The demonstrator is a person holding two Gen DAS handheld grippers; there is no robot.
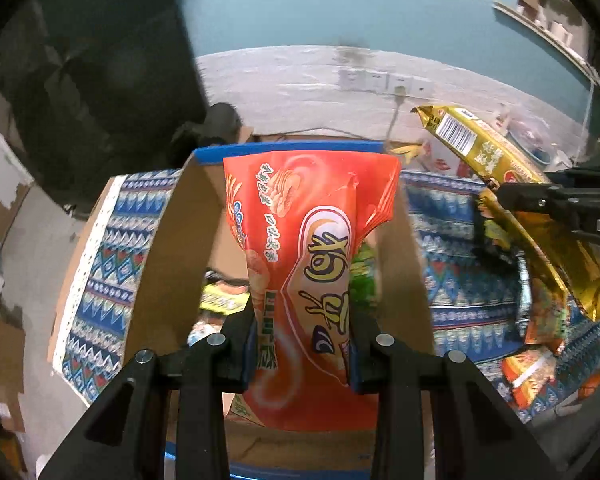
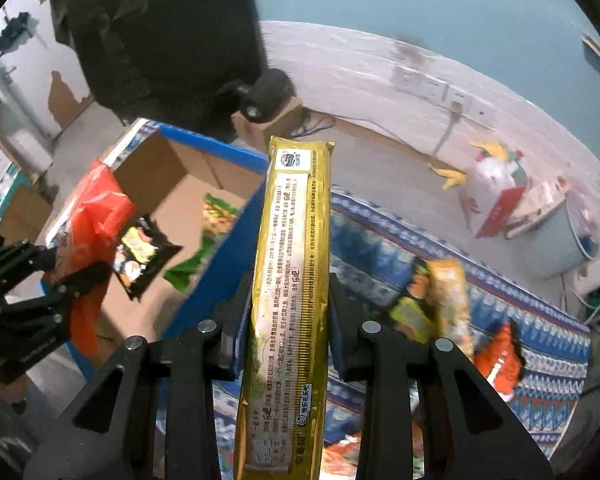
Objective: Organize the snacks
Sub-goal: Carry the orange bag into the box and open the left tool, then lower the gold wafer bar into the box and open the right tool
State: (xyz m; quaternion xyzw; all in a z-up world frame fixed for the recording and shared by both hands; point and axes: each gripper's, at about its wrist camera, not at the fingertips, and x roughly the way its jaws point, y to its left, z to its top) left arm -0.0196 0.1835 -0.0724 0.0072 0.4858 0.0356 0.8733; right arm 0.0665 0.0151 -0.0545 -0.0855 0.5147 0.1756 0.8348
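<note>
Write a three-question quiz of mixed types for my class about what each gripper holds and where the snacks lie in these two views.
1. True or false: the left gripper is shut on the orange snack bag.
2. Multiple choice: the right gripper holds A) a green bag, B) the gold packet, C) nothing.
3. Short answer: where do the black-and-yellow packet and the green bag lie?

Key
1. True; the bag hangs above the cardboard box.
2. B.
3. Inside the cardboard box, while other snacks, such as an orange packet, lie on the patterned cloth.
</note>
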